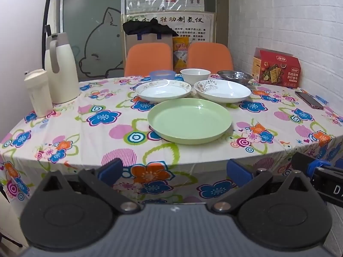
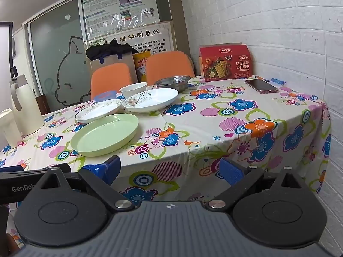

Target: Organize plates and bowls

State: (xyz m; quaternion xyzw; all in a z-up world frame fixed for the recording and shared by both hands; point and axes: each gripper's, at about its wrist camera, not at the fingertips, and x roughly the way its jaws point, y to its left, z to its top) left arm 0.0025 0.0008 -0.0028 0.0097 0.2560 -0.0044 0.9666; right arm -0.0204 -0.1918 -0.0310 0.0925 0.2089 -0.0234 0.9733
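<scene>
Both sets of jaws wide open, empty, short of the table [image 1: 64, 128] edge: left gripper [image 1: 174, 171], right gripper [image 2: 169, 169]. Green plate [image 1: 189, 121] nearest, at 12 o'clock. Two white plates [image 1: 164, 90] [image 1: 223, 91] just beyond, side by side. Blue bowl [image 1: 162, 75], white bowl [image 1: 195, 75], steel bowl [image 1: 234, 77] in a row farthest back.

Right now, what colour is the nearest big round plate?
Pale green plate, plain; clearest in left wrist view.
</scene>
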